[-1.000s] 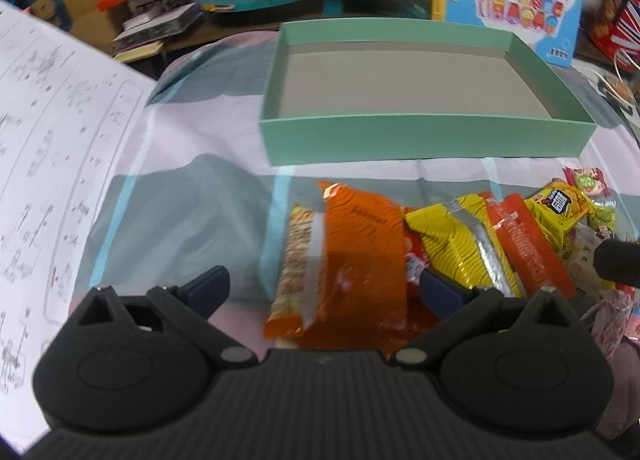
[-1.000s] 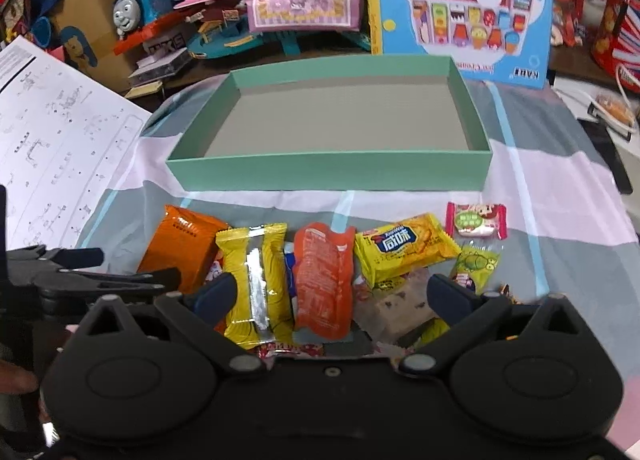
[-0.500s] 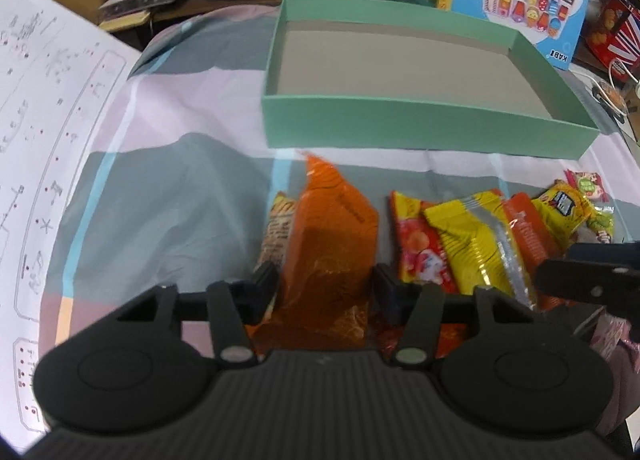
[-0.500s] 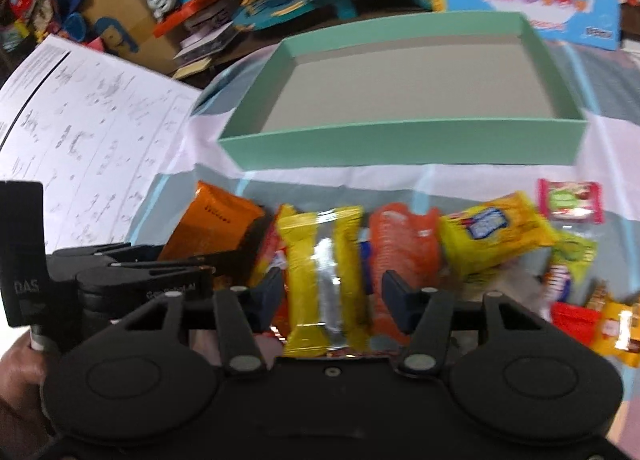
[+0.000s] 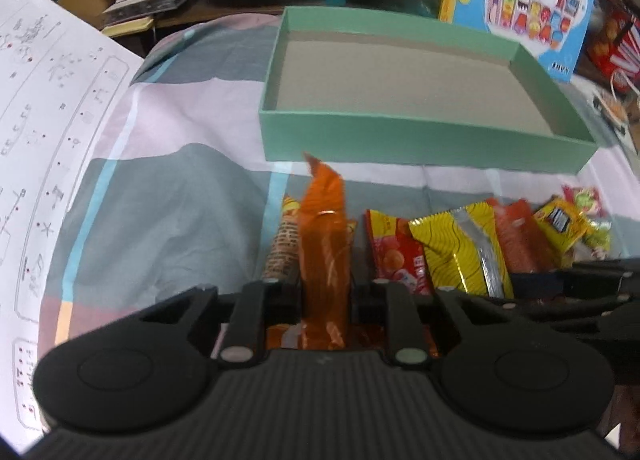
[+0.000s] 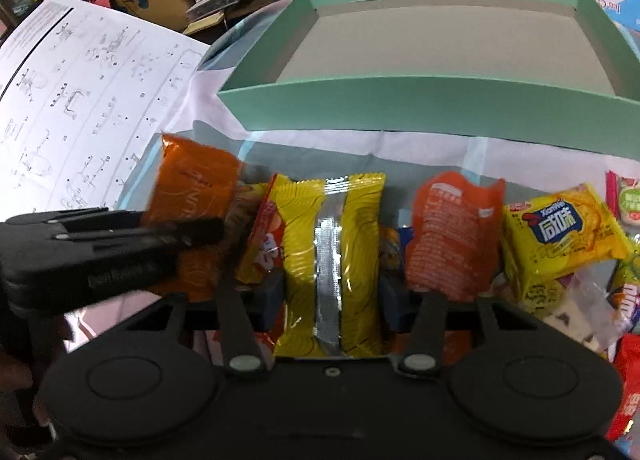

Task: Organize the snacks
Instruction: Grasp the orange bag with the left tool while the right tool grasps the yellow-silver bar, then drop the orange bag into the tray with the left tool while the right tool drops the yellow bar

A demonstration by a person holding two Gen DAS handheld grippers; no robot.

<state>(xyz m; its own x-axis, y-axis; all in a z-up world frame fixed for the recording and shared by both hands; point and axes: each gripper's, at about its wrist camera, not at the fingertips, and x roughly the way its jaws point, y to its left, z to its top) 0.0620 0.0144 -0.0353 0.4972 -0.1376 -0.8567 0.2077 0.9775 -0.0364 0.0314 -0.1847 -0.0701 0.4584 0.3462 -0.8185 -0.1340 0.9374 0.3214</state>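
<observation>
Orange packet: the left gripper (image 5: 326, 292) had clamped down on the orange packet (image 5: 323, 244) over the last second. A second before, its fingers were wide apart either side of it; by this moment the bag was squeezed narrow and tipped up off the cloth, nose pointing at the box.

Yellow packet: same deal on the other side. The right gripper (image 6: 332, 296) went from wide to closed around the yellow packet (image 6: 332, 248), fingers pressing both long edges.

Rest of the snacks: the red-orange packet (image 6: 452, 236) and yellow biscuit pack (image 6: 560, 232) sat loose in the row on the striped cloth (image 5: 168, 196), near the box's front wall.

Green box (image 5: 420, 140): just beyond the row, nothing in it that I could see.

What it means: looked to me like both grabs were done, so the carry into the box was probably next. Barely started overall.

Background: big printed sheet (image 6: 80, 92) on the left.
</observation>
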